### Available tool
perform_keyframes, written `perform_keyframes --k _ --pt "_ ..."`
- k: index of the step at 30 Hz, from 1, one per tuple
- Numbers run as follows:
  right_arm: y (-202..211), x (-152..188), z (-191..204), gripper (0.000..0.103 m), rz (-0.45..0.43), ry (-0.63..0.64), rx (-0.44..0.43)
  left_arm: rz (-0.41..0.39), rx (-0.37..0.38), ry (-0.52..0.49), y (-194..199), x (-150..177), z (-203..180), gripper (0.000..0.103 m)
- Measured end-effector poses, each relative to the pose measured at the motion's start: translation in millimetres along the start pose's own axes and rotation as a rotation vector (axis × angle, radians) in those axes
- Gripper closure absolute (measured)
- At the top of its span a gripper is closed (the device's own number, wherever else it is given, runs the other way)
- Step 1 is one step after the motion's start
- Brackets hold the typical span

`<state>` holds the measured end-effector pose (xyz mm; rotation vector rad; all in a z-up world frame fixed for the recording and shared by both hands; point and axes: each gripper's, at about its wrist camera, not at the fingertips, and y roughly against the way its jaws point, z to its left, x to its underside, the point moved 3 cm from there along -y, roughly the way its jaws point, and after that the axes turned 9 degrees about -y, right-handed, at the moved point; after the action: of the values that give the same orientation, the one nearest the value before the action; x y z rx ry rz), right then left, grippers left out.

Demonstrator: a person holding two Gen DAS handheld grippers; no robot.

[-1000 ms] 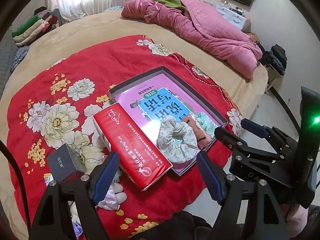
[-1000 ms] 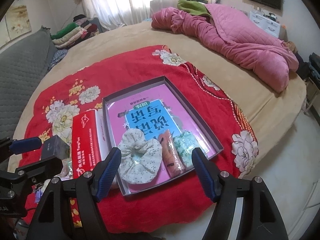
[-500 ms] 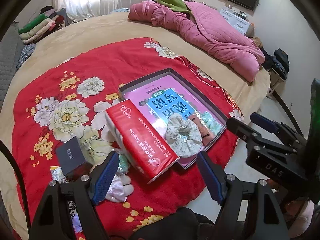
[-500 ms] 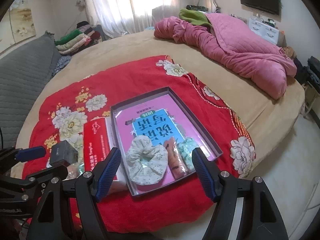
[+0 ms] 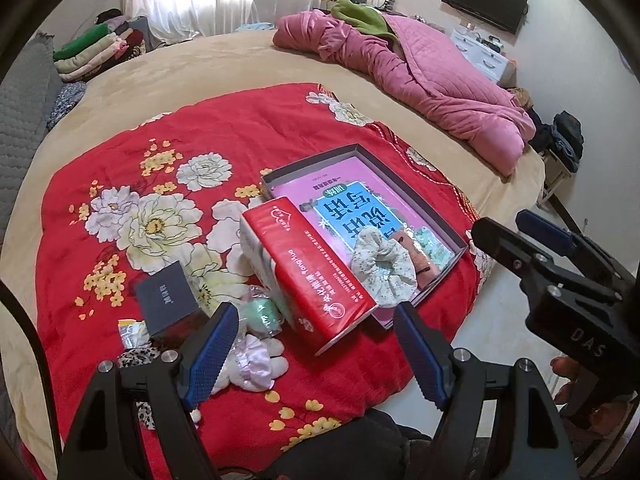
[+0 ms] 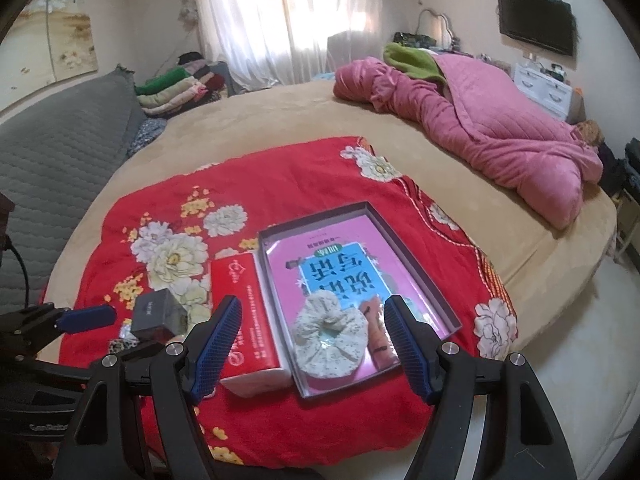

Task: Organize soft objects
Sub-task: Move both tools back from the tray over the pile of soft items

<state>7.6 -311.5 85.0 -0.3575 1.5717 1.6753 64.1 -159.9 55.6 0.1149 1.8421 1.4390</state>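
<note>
While both my grippers, left gripper (image 5: 316,350) and right gripper (image 6: 314,344), hang open and empty, sorting is partway.
In the tray (image 5: 408,176): a floral scrunchie (image 5: 380,268). Left of the tray, beyond the tissue pack (image 5: 316,276): a green scrunchie (image 5: 262,316) and white scrunchie (image 5: 256,366) wait.

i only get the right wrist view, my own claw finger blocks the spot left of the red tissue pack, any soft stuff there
Observer: Yes, a mint green scrunchie in clear wrap lies right beside the red tissue pack.
Operator: anything else
Observer: A pale pink and white plush piece lies nearer the open left claw.
Operator: tray shows me two items, right
Observer: There are three: a mint green packet lies at the far right end of the tray.
</note>
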Motion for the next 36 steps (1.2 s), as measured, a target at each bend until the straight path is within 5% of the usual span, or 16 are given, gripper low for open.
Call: perform_keyframes --k 17,36 --pt "13 3 63 0.028 -0.011 0.114 -0.066 -0.038 -0.048 0.055 33 23 43 0.024" --pt "-11 34 134 0.028 0.065 0.24 -0.154 -0.055 -0.166 0.292 68 78 166 0.024"
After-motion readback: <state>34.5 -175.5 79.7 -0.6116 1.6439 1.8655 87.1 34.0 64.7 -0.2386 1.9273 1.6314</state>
